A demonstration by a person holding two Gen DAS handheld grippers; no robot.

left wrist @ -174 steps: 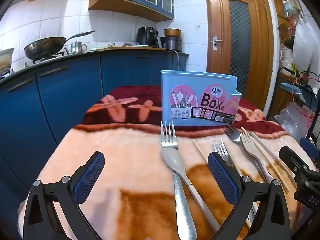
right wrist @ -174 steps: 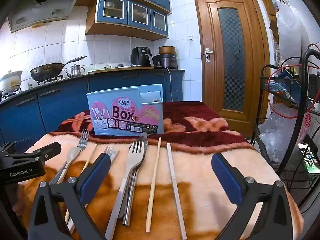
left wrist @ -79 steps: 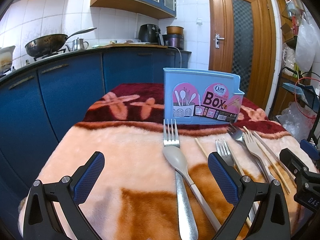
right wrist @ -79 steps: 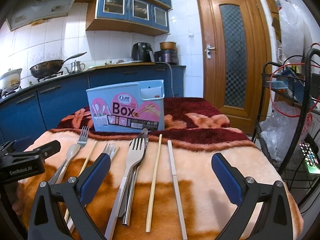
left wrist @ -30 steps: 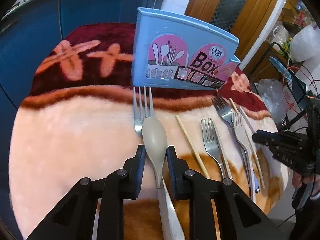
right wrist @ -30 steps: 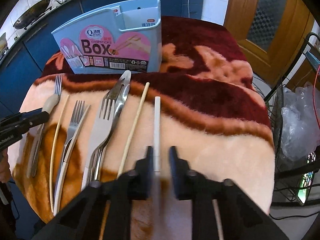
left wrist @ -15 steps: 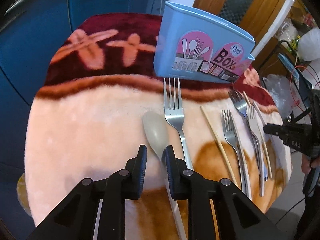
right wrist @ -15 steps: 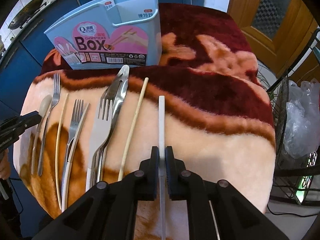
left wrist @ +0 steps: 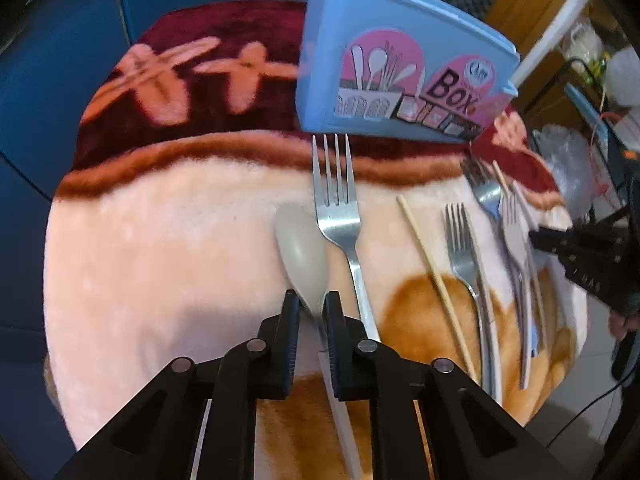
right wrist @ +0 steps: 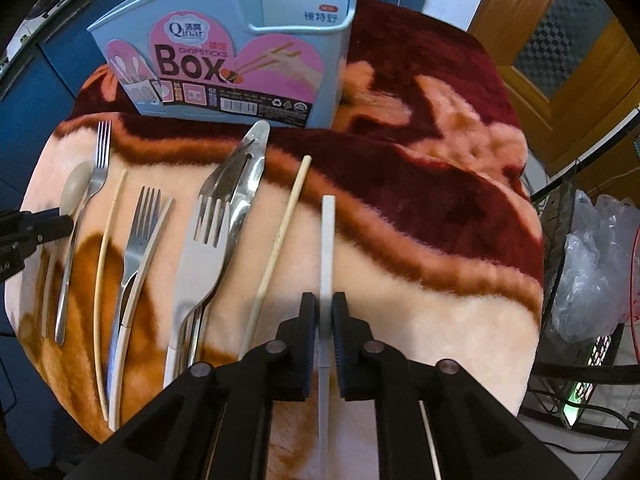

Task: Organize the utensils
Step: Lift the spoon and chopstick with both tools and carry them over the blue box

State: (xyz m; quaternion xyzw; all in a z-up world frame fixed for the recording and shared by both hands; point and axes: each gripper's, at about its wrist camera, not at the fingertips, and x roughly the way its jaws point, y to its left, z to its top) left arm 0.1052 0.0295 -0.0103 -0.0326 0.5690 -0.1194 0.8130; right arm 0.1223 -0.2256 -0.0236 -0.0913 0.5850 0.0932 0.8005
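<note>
Nearest to you, the left gripper (left wrist: 311, 312) has its fingers (left wrist: 289, 320) closing on the neck of the beige spoon (left wrist: 302, 252); the pads already press it from both sides, and its bowl sticks out just ahead of the tips. The spoon's handle runs back under the fingers and is mostly hidden by the black frame. Your right gripper (right wrist: 323, 314) is clenched on the white chopstick (right wrist: 327, 240), whose front half lies ahead of the fingers while the rear part passes between them and out of the bottom of the view.

Just right of the left fingers a steel fork (left wrist: 338, 216) lies beside the spoon, seemingly touching its bowl. Further right come a bamboo chopstick (left wrist: 434, 276), a second steel fork (left wrist: 464, 256) and a crowded pile of a pale plastic fork and metal pieces that are hard to separate in that view. From the right wrist the same pile, left of the right fingers, reads as a white plastic fork (right wrist: 202, 248) lying over a steel utensil (right wrist: 248, 176), with another bamboo chopstick (right wrist: 280, 248) just beside the fingers.

Well ahead of both grippers the blue chopsticks box (right wrist: 224, 60) stands upright on the blanket-covered table (right wrist: 440, 280); its inside is only partly visible.
</note>
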